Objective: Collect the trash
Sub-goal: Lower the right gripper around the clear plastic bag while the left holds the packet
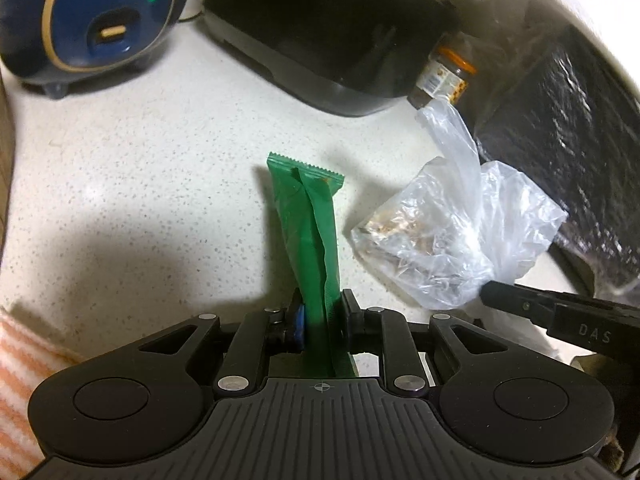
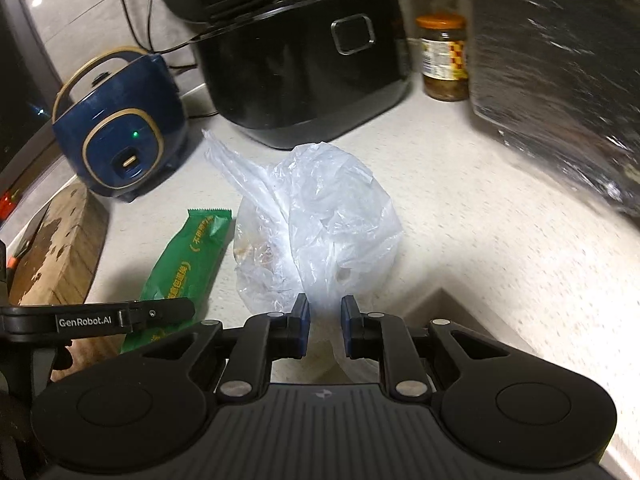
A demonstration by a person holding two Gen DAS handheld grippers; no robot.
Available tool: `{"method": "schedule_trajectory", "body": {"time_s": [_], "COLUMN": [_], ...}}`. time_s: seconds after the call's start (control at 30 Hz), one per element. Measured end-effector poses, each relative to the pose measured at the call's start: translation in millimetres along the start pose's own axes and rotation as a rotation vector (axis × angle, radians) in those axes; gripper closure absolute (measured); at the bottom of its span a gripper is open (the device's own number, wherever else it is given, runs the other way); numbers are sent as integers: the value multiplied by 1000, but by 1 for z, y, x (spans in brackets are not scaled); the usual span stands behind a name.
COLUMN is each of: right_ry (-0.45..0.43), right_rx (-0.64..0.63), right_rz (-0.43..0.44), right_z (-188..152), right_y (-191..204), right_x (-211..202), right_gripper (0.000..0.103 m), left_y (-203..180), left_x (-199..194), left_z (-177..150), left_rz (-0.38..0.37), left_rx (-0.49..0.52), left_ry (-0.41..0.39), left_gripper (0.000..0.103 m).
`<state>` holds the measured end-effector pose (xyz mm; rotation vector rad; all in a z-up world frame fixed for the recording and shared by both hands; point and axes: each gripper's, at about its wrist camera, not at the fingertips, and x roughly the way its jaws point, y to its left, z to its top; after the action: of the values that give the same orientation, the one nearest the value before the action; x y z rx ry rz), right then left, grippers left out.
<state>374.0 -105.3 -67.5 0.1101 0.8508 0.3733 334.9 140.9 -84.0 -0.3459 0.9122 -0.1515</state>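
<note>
Landmark: black cooker (image 2: 304,80) at the back of the counter (image 1: 140,184).

Left gripper (image 1: 320,320) is clamped on the green wrapper (image 1: 308,232), pinched at its near end so the rest sticks out forward, toward the cooker. Edge-on grip, which makes sense for a flat, floppy sachet: hold one end, let the rest hang free.

Right gripper (image 2: 325,320) is nipped onto the clear bag (image 2: 316,216), catching a bunch of film at its near side. The bag sits in front of the cooker, just right of the wrapper; crumbs or scraps show through the plastic, so holding it by the gathered film probably keeps them inside. One loose handle trails up toward the jar (image 2: 442,56), which stands right of the cooker.

The black liner bag (image 2: 560,80), well right of the cooker past the jar, looks like the drop target. Blue cooker (image 2: 120,136) left of the black one isn't involved.

My read: both pieces picked, carry to liner next. Risk: thin film slipping out.
</note>
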Motion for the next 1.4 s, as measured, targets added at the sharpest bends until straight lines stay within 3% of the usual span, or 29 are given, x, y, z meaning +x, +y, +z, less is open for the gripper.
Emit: {"method": "schedule_trajectory", "body": {"time_s": [0.1, 0.33, 0.47, 0.53, 0.67, 0.93, 1.2, 1.4], "right_ry": [-13, -102, -204, -224, -201, -171, -265, -137], "right_rx": [-27, -109, -191, -214, -228, -248, -301, -181], "right_rz": [-36, -148, -225, -217, -173, -166, -198, -180], "right_z": [-7, -15, -13, -14, -20, -34, -9, 15], "right_y": [4, 12, 20, 23, 28, 38, 46, 24], "right_x": [-1, -18, -28, -32, -32, -20, -6, 39], "right_gripper": [80, 51, 47, 43, 43, 43, 38, 38], "left_y": [-2, 0, 5, 5, 0, -12, -17, -36], "left_x": [-1, -9, -21, -25, -28, -27, -43, -28], "left_z": [-2, -7, -7, -7, -8, -18, -19, -25], "left_rz": [11, 28, -14, -20, 16, 39, -3, 85], "left_rx": [8, -17, -58, -66, -44, 24, 21, 128], "left_ry": [1, -13, -47, -59, -41, -13, -38, -3], "left_gripper": [81, 78, 78, 78, 78, 75, 75, 75]}}
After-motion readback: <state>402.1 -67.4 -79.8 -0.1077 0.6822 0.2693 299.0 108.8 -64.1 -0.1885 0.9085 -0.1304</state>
